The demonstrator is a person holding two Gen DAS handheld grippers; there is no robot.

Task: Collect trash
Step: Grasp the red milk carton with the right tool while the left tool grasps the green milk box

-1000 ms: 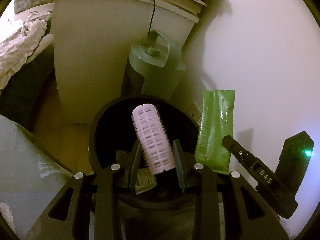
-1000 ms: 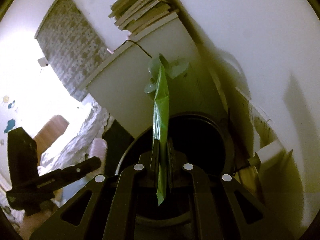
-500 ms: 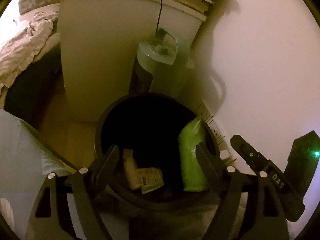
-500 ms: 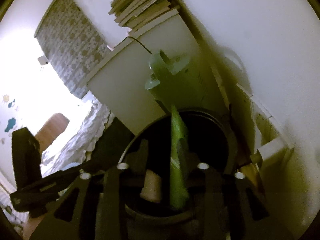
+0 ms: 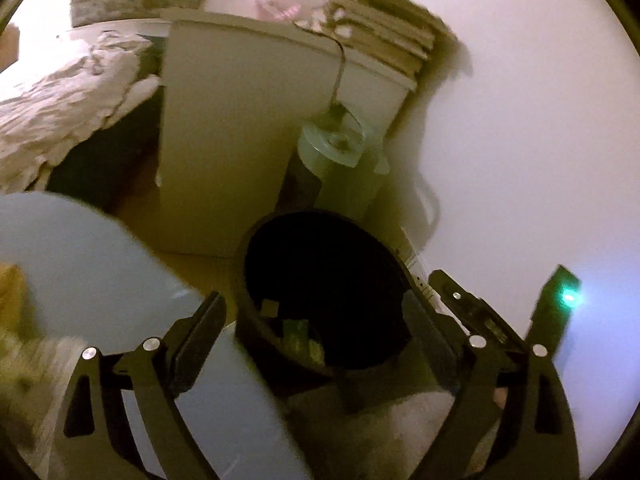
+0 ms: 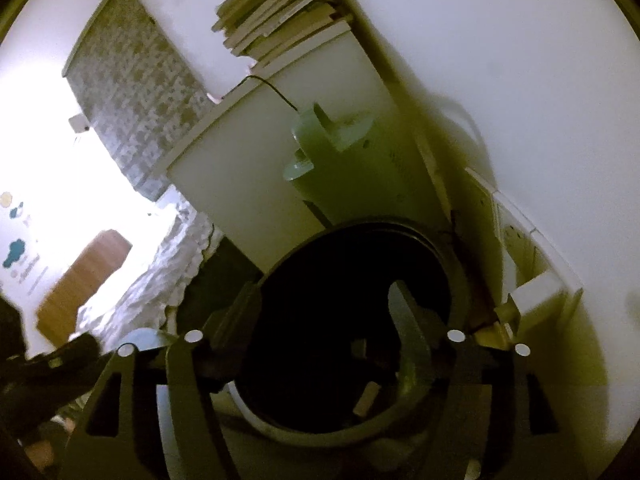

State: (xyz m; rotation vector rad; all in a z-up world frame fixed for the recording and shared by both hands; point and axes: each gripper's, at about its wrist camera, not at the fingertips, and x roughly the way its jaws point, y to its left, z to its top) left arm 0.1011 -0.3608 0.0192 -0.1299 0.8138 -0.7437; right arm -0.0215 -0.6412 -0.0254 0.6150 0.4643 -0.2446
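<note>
Left wrist view: the left gripper (image 5: 312,320) has just been opening and stands wide and empty above the black bin (image 5: 320,360), where light scraps of trash (image 5: 298,332) lie at the bottom.

Right wrist view: the right gripper (image 6: 324,320), also just spread, holds nothing; paper bits (image 6: 366,398) in the bin look flimsy, best pinched by an edge.

**No legible text in either view**

Nothing can be read in either wrist view. The small label plate on the black right gripper (image 5: 492,322) seen from the left wrist is blurred, so its letters cannot be made out. The spines of the stacked beige books (image 6: 280,20) on the white cabinet (image 6: 256,168) show no readable titles. The scraps inside the round black waste bin (image 5: 320,364) carry no print that can be told.
</note>
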